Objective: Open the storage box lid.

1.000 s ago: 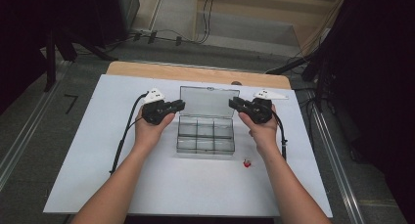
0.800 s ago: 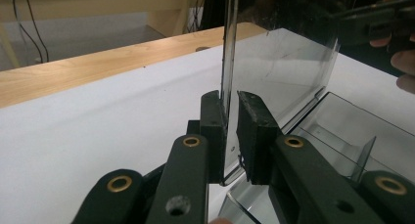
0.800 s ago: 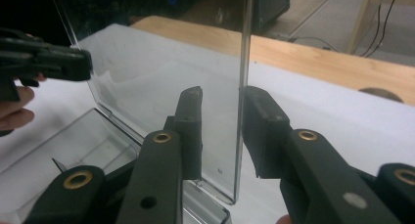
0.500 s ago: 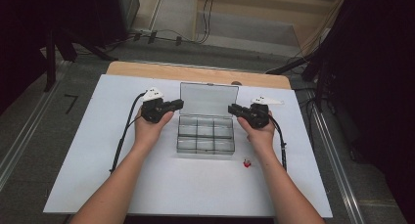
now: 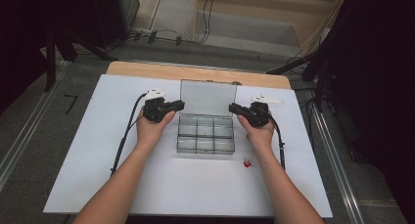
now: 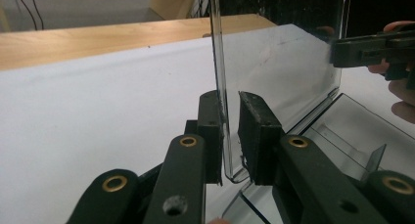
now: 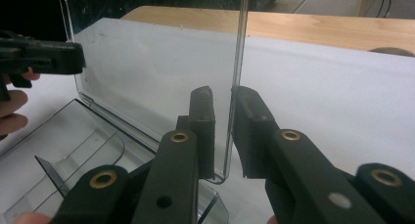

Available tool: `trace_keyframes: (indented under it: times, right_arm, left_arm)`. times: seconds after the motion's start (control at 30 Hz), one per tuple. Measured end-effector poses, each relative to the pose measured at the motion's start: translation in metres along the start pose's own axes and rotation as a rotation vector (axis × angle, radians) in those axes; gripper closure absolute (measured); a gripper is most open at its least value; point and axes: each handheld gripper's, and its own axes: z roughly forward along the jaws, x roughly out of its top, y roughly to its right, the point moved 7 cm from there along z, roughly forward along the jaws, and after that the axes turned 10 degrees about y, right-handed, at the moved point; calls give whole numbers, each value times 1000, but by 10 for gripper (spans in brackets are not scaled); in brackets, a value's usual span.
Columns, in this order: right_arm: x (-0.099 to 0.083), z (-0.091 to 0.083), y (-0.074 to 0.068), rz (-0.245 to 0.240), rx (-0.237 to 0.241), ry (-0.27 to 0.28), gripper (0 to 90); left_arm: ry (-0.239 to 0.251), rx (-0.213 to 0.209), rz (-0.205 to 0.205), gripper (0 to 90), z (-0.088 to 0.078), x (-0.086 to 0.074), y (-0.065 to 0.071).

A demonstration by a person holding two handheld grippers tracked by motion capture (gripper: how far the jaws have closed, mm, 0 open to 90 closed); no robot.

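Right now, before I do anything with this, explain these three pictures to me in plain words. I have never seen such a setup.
There is no machine here. A person's left hand and right hand each hold a hand tool, a two-jaw gripper. One picture looks down from above the table. The other two come from small cameras riding on each gripper, looking along its black jaws. On the white table stands a clear compartment box with its lid raised upright. A small red thing lies near the right forearm. The left gripper straddles the lid's left edge, the right gripper its right edge. The right jaws have just been closing around that edge. A slim gap shows at each gripper, so neither seems to pinch yet.
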Motion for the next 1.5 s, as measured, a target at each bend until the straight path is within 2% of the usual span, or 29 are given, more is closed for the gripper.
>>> trace_keyframes:
  times: [0.1,0.27,0.33,0.47,0.57,0.6,0.83,1.13,1.4,1.5]
  right_arm:
    - [0,0,1,5,3,-2,768]
    - [-1,1,1,15,2,-9,763]
    - [-1,2,1,7,-13,-17,754]
    - [-1,3,1,27,-29,-30,748]
    - [0,4,1,16,-36,-40,744]
    - [-1,4,1,27,-37,-47,740]
    - [-2,7,1,-2,-55,-59,706]
    - [-4,8,4,41,-38,-67,704]
    - [-7,10,5,54,-44,-84,679]
    - [-8,11,5,66,-45,-85,673]
  left_arm:
    - [-10,5,-19,782,1,-1,0]
    - [-20,19,-23,769,3,-1,0]
    - [-31,26,-26,759,4,-2,0]
    - [-38,36,-26,752,4,-1,0]
    - [-40,35,-41,747,6,-2,0]
    - [-43,36,-37,736,6,-2,0]
    - [-58,58,-43,724,7,-3,0]
    - [-76,50,-83,713,10,-3,-3]
    - [-102,60,-78,675,12,-5,-4]
    - [-105,57,-95,672,13,-6,-4]
